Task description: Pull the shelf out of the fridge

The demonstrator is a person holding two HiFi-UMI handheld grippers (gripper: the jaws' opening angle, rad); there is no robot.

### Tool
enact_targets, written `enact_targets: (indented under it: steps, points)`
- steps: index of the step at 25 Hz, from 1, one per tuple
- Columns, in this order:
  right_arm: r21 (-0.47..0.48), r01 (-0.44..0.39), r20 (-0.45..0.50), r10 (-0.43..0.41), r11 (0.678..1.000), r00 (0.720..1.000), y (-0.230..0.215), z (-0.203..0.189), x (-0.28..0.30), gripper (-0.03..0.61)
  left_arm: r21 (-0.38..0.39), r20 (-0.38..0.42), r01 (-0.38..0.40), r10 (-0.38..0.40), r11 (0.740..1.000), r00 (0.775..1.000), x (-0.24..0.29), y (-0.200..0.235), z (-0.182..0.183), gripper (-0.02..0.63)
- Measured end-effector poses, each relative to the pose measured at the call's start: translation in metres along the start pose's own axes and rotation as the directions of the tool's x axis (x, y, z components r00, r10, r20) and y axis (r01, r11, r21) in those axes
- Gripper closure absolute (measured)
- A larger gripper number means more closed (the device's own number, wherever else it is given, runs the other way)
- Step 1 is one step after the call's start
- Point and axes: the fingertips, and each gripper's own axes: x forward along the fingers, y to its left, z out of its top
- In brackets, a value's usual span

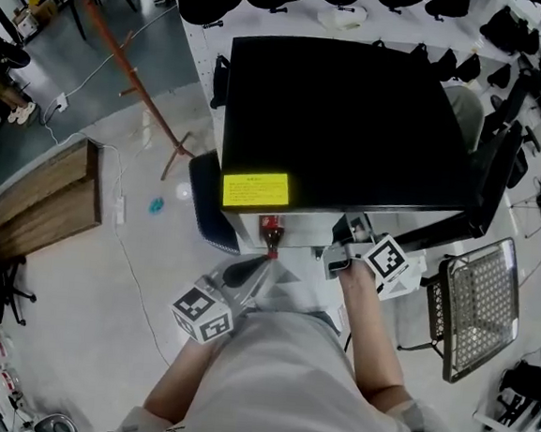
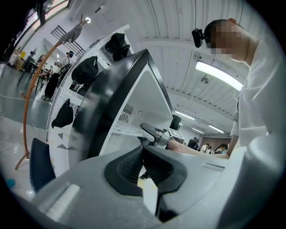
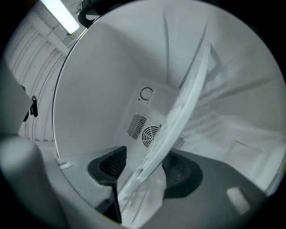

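The black fridge (image 1: 344, 123) stands in front of me with its door (image 1: 495, 183) swung open to the right. My right gripper (image 1: 340, 261) reaches into the opening. In the right gripper view the pale, clear shelf (image 3: 178, 120) runs edge-on between the jaws of the right gripper (image 3: 145, 167). The left pad stands clear of the shelf, so the gripper is open. My left gripper (image 1: 247, 272) hangs just outside the fridge's front, to the left. In its own view the left gripper (image 2: 143, 163) is shut on nothing, and the shelf (image 2: 127, 129) shows beyond it.
A wire rack (image 1: 479, 304) leans on the floor to the right of the fridge, below the door. A small red object (image 1: 271, 231) sits at the fridge's front edge. A wooden coat stand (image 1: 132, 76) and a wooden bench (image 1: 46, 200) stand to the left.
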Motion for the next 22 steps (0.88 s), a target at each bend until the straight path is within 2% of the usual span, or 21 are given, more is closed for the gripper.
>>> enact_targets:
  steps: [3, 12, 14, 19, 22]
  points:
    - [0.015, 0.013, 0.01, -0.013, 1.0, 1.0, -0.005, 0.001, 0.012, 0.336, -0.01, 0.006, -0.003, 0.003, 1.0, 1.0, -0.003, 0.005, 0.0, 0.606]
    - [0.171, 0.014, 0.055, -0.024, 0.985, 0.998, -0.015, -0.003, 0.031, 0.337, -0.027, 0.027, -0.007, 0.008, 1.0, 1.0, -0.007, 0.009, 0.002, 0.606]
    - [0.181, 0.008, 0.063, -0.019, 0.984, 0.998, -0.014, -0.002, 0.032, 0.353, -0.029, 0.03, -0.009, 0.009, 1.0, 1.0, -0.008, 0.008, 0.002, 0.606]
    - [0.17, -0.007, 0.081, -0.007, 0.985, 0.997, -0.01, -0.001, 0.032, 0.472, -0.038, 0.037, -0.026, 0.027, 0.999, 0.999, -0.013, 0.009, 0.0, 0.606]
    - [0.202, 0.004, 0.088, -0.023, 0.979, 0.996, -0.012, -0.001, 0.033, 0.49, -0.043, 0.035, -0.033, 0.034, 0.999, 0.999, -0.015, 0.009, -0.003, 0.606]
